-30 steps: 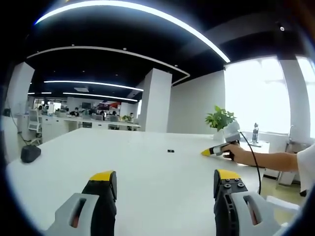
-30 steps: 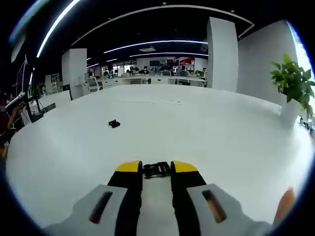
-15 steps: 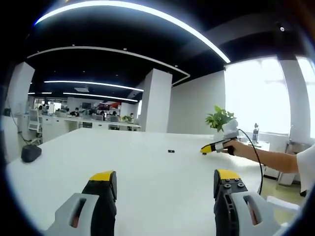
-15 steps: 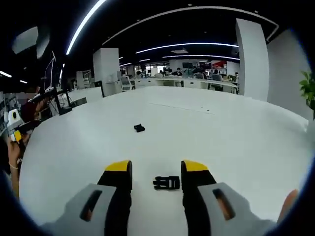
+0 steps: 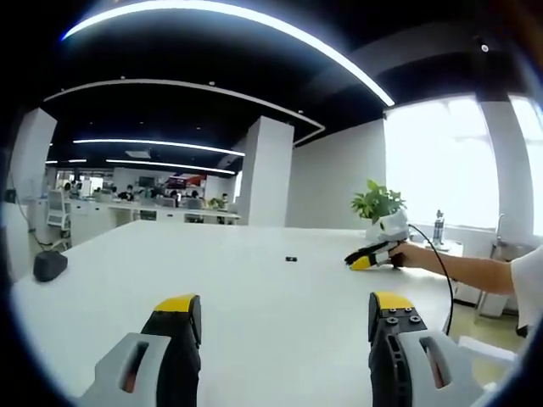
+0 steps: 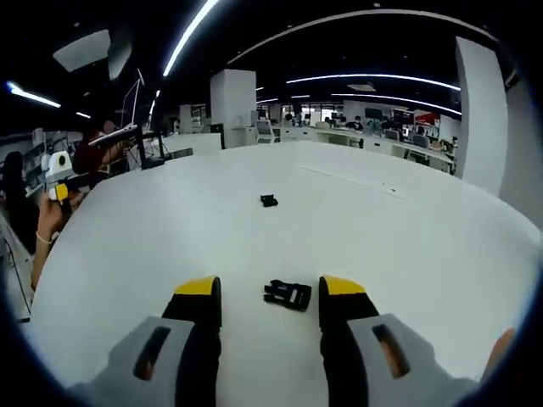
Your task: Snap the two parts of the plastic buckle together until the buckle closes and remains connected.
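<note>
White table point(image 5: 254, 288), wide and bare, seen in the left gripper view. Left gripper point(image 5: 283, 312) low at the bottom, yellow-tipped jaws spread wide, nothing between them. Far ahead, one small black buckle part point(image 5: 291, 259) lying on the table. To the right, the right gripper point(image 5: 366, 258) held low over the table by a hand point(image 5: 407, 254). Behind it, a potted plant point(image 5: 377, 206). At the left edge, a dark mouse-like lump point(image 5: 49, 264).

Right gripper view next. Same table point(image 6: 407, 246). Right gripper point(image 6: 270, 294) with jaws wide, straddling the other black buckle part point(image 6: 288, 294), which lies flat on the table between the tips; contact with either tip too close to judge, not clamped. Farther off, well apart, the smaller buckle part point(image 6: 269, 200). At the far left, the left gripper point(image 6: 60, 181) in a hand.

Judged step: about to pick up the near part; joining not begun. Next move calls for closing on the near part squarely, then bringing the left gripper to the far part, aligning the prongs with the socket and pressing until latched.
</note>
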